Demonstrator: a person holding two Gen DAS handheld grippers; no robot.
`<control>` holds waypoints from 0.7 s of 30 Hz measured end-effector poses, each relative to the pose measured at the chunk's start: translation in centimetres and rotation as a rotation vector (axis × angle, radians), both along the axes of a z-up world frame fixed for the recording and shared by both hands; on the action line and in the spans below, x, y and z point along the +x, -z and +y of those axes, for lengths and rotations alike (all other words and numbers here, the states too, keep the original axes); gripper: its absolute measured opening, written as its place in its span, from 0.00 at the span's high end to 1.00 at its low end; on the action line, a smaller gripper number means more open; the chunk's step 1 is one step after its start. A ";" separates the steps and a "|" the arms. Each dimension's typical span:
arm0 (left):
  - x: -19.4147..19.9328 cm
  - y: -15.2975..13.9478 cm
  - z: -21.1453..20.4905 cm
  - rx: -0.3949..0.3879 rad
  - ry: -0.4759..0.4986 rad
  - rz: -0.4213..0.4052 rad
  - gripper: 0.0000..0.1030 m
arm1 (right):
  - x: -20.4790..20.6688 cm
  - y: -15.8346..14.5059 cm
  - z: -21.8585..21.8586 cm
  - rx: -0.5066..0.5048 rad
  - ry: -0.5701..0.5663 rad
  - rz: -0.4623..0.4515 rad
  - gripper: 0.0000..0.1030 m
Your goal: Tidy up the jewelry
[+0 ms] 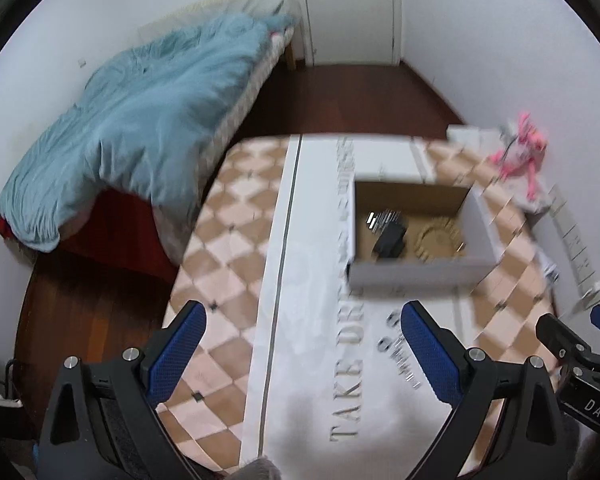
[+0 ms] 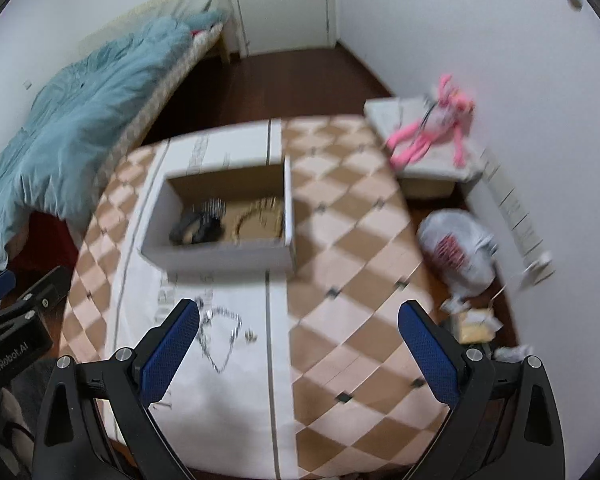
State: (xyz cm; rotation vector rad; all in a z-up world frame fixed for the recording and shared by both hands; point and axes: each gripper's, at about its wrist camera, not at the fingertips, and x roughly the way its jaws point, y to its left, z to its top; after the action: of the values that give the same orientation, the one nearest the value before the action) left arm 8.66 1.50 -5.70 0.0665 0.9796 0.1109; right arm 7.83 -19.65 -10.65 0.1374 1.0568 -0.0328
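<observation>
Jewelry: in the left wrist view a round gold chain necklace (image 1: 440, 238) and a dark comb-like hair clip (image 1: 388, 232) lie inside the open white cardboard box (image 1: 420, 274) toward the checkered table's (image 1: 228, 216) far edge; the left gripper (image 1: 300, 354) hovers above the white runner (image 1: 300, 280), jaws wide apart, empty. In the right wrist view a loose silver chain (image 2: 220, 336) lies on the runner just beside the right gripper's (image 2: 300, 354) left finger, short of the box; its jaws stand wide, gripping nothing.

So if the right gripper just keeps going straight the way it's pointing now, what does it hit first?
Probably the tablecloth, bare checkered fabric just right of the silver chain. The right gripper is open with nothing between its fingers, angled down at the table short of the cardboard box. Blur and fisheye make depth uncertain.
</observation>
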 end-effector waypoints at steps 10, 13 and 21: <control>-0.4 8.4 1.2 0.027 -0.001 0.146 0.03 | -0.2 10.0 2.2 0.169 -0.059 0.064 0.47; -0.6 9.5 1.9 0.024 -0.011 0.164 0.03 | -0.4 10.3 3.2 0.147 -0.063 0.037 0.47; -0.5 11.0 2.7 0.008 -0.024 0.194 0.03 | 1.3 11.6 5.0 0.045 -0.093 0.019 0.71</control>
State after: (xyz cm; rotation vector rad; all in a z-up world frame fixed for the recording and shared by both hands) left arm 8.20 4.20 -16.65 0.0739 1.1744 0.1320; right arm 9.10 -14.66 -22.23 0.1287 1.0821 0.0745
